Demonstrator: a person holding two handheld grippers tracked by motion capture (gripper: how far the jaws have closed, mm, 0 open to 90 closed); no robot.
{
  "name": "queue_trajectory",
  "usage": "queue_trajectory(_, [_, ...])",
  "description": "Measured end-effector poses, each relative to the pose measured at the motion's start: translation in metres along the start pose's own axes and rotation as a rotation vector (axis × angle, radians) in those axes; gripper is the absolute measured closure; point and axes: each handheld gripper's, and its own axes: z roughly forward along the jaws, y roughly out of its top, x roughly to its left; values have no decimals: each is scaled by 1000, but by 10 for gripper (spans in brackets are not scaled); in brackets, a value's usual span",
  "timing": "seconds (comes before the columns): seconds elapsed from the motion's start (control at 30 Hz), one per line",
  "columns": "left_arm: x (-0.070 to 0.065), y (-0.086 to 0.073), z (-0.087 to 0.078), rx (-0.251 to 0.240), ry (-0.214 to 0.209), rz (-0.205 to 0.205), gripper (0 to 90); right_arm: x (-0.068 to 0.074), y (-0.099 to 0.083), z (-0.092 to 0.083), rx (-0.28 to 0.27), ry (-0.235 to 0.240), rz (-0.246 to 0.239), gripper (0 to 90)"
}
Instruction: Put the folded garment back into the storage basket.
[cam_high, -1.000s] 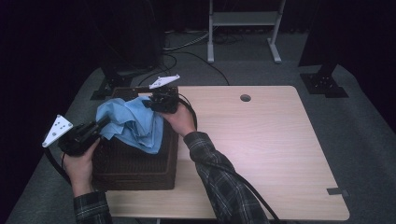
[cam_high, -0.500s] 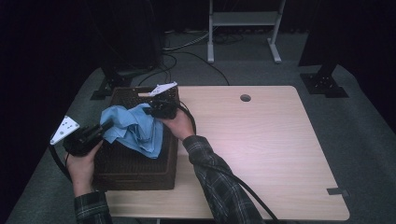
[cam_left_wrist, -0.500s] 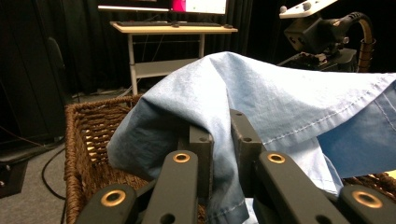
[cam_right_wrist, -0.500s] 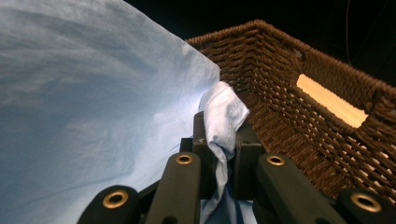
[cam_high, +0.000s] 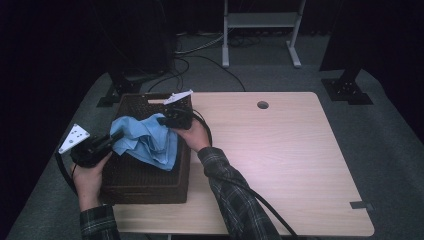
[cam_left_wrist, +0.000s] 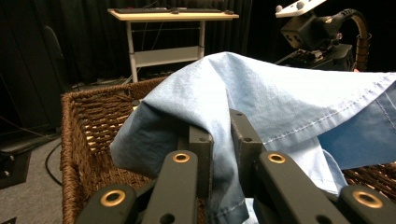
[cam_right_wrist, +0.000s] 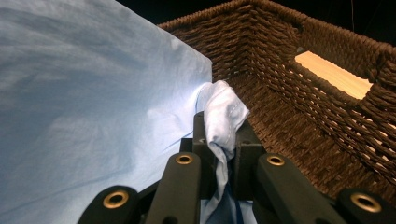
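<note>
A light blue cloth (cam_high: 145, 139) hangs spread over a dark brown wicker basket (cam_high: 131, 180) at the table's left end. My left gripper (cam_high: 111, 141) is shut on the cloth's left edge, by the basket's left rim. In the left gripper view the blue cloth (cam_left_wrist: 280, 102) is pinched between the black jaws (cam_left_wrist: 219, 135) and drapes over them. My right gripper (cam_high: 162, 120) is shut on the cloth's far right corner, above the basket's far part. In the right gripper view a bunched fold of cloth (cam_right_wrist: 222, 116) sits between the jaws (cam_right_wrist: 219, 140), with the basket's wall (cam_right_wrist: 299, 93) beyond.
The light wooden table (cam_high: 280, 160) stretches bare to the right of the basket, with a cable hole (cam_high: 262, 105) near its far edge. Cables trail from both grippers. A metal stand (cam_high: 260, 25) and dark floor lie beyond the table.
The right gripper has sunk a little toward the basket with its corner of the cloth, and the cloth hangs lower over the basket. The left hand has stayed about where it was.
</note>
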Motion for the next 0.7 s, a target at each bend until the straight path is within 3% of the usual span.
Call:
queue_trajectory(0.33, [1, -1, 1, 9, -9, -5, 802, 2, -1, 1, -7, -17, -14, 840])
queue_trajectory(0.7, [2, -1, 1, 19, 9, -5, 763, 4, -3, 1, -9, -23, -31, 839])
